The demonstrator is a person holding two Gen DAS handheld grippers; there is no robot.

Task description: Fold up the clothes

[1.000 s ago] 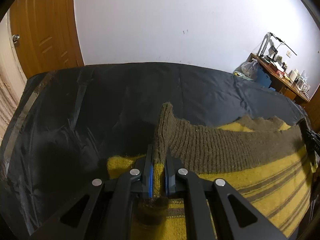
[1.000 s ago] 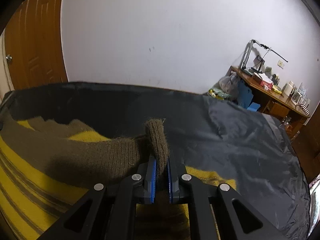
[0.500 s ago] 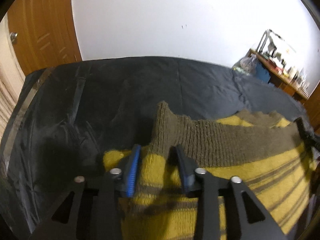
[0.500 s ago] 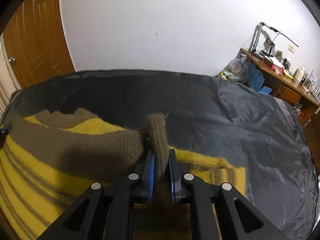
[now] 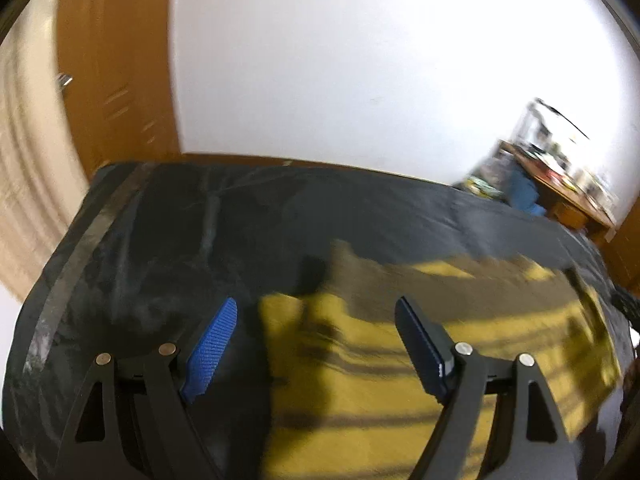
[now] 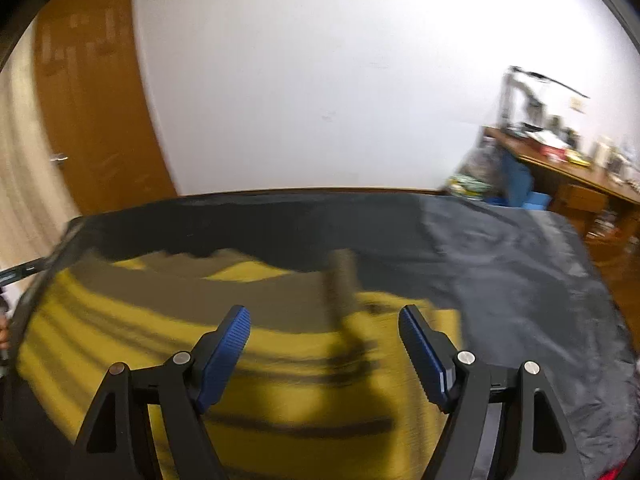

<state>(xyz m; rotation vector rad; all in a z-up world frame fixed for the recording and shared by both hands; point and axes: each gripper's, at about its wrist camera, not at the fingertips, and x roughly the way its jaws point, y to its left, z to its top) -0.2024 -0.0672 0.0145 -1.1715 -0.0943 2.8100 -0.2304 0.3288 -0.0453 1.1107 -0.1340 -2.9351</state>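
Now both grippers — left (image 5: 315, 312), right (image 6: 325, 320) — have just opened wide, gripping nothing; the sweater's (image 6: 280, 364) released brown hem (image 6: 340, 280) might spring back.

Both tools, L (image 5: 315, 312) & R (image 6: 325, 320), just opened wide, seemingly empty.

1 sweater (image 5: 384, 360), yellow w/ brown stripes. 1 black sheet (image 5: 200, 248) under it. 2 grippers, left gripper (image 5: 316, 310) & right gripper (image 6: 325, 316), 2 fingers (image 6: 224, 356) each. 1 door (image 6: 96, 96), 1 desk (image 6: 576, 176).
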